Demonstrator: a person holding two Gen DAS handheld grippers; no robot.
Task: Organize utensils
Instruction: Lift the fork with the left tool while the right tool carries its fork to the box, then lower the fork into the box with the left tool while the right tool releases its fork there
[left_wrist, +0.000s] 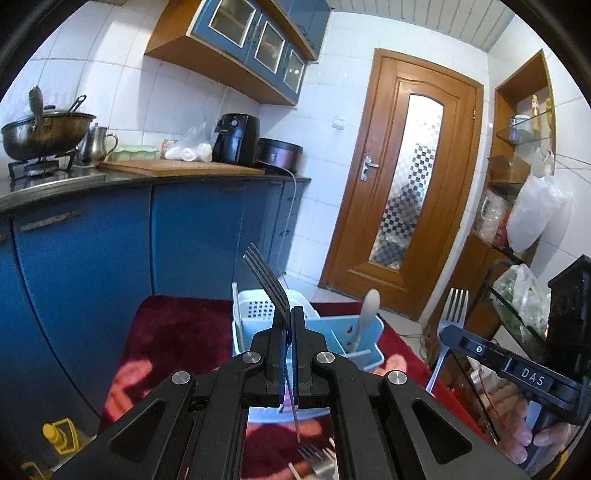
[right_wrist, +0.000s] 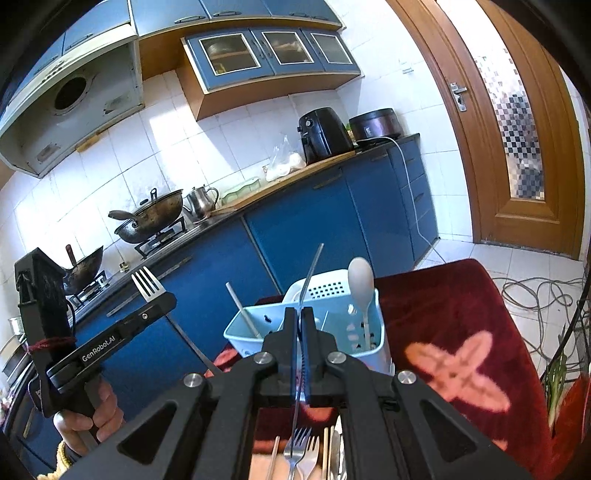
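My left gripper (left_wrist: 290, 314) is shut on a steel fork (left_wrist: 266, 278) whose tines point up and lean left, just in front of the light blue utensil caddy (left_wrist: 373, 332). A white spoon (left_wrist: 368, 306) stands in the caddy. At the right, my right gripper (left_wrist: 448, 332) grips a second fork (left_wrist: 457, 304), tines up. In the right wrist view my right gripper (right_wrist: 299, 314) is shut on that fork (right_wrist: 313, 269), seen edge-on, above the caddy (right_wrist: 240, 338) with the spoon (right_wrist: 360, 282). The left gripper (right_wrist: 162, 299) and its fork (right_wrist: 147, 284) show at the left.
The caddy stands on a dark red cloth (right_wrist: 443, 314) with pink motifs. Loose forks (right_wrist: 306, 450) lie under the grippers. Blue cabinets (left_wrist: 184, 236), a stove with woks (right_wrist: 151, 218), a wooden door (left_wrist: 402, 192), floor cables (right_wrist: 535, 295) and a rack (left_wrist: 517, 310) surround it.
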